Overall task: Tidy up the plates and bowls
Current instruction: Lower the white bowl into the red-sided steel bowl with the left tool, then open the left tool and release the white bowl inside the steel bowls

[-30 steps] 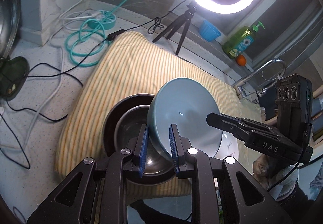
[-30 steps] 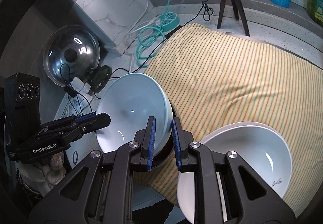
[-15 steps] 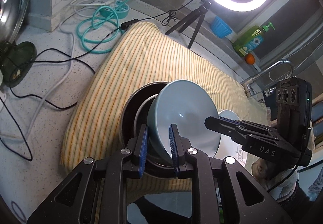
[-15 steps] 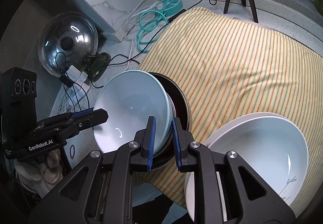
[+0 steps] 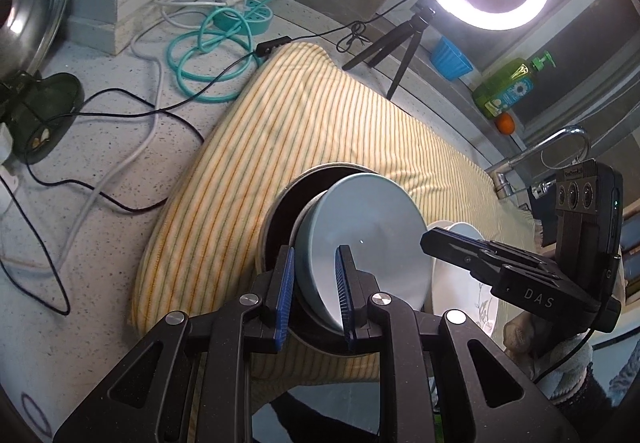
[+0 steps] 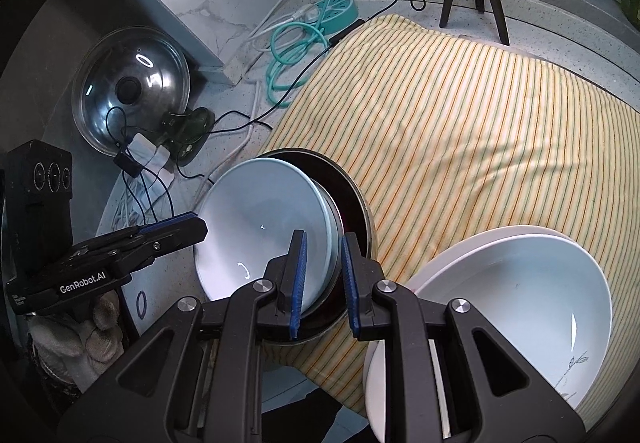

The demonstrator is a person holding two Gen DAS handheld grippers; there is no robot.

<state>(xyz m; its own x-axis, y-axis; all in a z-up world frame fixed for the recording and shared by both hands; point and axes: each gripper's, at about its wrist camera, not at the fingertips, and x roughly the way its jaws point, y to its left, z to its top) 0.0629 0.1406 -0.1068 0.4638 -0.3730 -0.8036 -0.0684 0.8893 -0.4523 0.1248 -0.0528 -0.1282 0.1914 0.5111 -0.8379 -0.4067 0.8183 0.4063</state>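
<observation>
Left wrist view: left gripper [image 5: 314, 285] pinches the near rim of the light blue bowl [image 5: 372, 239], blue pads on either side of the wall. The bowl tilts inside a dark bowl [image 5: 280, 211] on the striped yellow cloth [image 5: 304, 123]. The right gripper [image 5: 430, 241] meets the far rim. A white bowl [image 5: 468, 283] lies just beside.

Right wrist view: right gripper [image 6: 323, 281] clamps the blue bowl's [image 6: 264, 227] rim; the left gripper [image 6: 200, 225] holds the opposite edge. White bowl [image 6: 520, 291] sits on a white plate [image 6: 532, 231], near the right.
</observation>
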